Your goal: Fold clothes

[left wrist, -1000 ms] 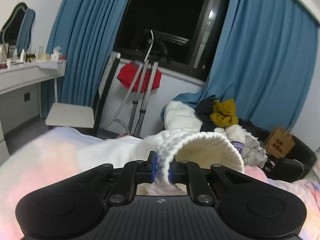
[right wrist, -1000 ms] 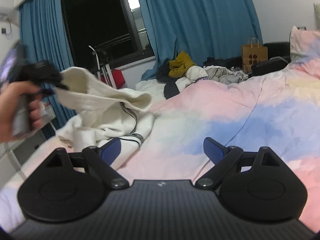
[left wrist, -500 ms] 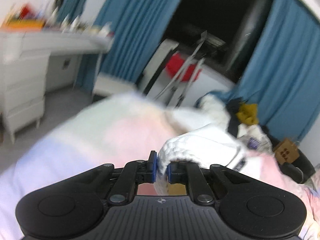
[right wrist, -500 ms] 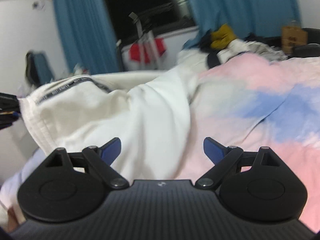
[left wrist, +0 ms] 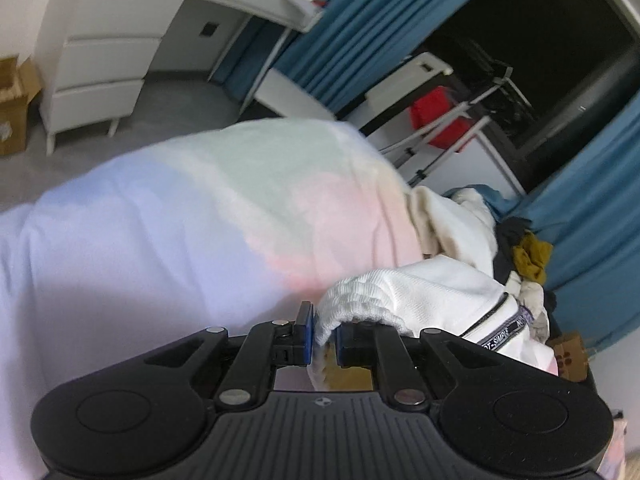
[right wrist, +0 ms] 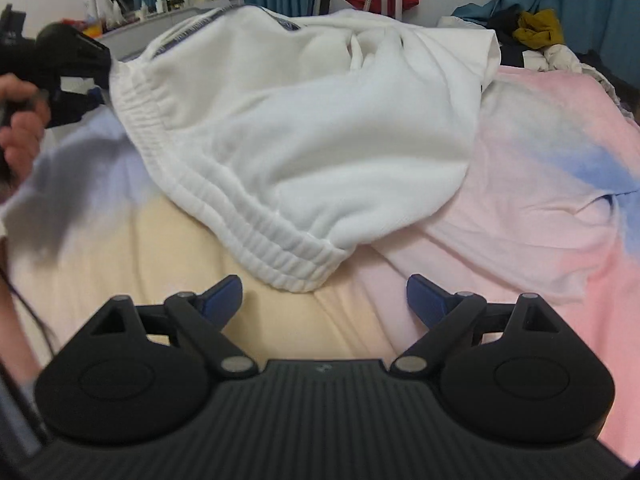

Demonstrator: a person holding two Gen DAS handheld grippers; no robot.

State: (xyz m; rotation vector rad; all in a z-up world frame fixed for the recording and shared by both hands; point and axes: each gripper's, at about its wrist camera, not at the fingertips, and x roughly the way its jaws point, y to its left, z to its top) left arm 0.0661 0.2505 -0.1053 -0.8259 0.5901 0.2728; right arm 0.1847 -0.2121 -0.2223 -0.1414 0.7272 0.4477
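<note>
A white sweatshirt (right wrist: 304,128) with a ribbed hem lies spread on the pastel bedcover (right wrist: 540,208). My left gripper (left wrist: 324,334) is shut on the ribbed hem (left wrist: 360,300) of the sweatshirt (left wrist: 432,292) and holds one corner up. In the right wrist view the left gripper (right wrist: 100,68) shows at the far left, pinching that hem corner. My right gripper (right wrist: 324,300) is open and empty, just in front of the near hem corner (right wrist: 296,268), not touching it.
A pile of other clothes (right wrist: 536,32) lies at the far end of the bed. A white dresser (left wrist: 104,52), a chair (left wrist: 296,96) and a drying rack with a red cloth (left wrist: 440,116) stand past the bed's left side, with blue curtains (left wrist: 592,216) behind.
My left gripper has swung left and down with the hem, pulling the sweatshirt out flat over the bed. My right gripper has dropped lower toward the near hem, still open.
</note>
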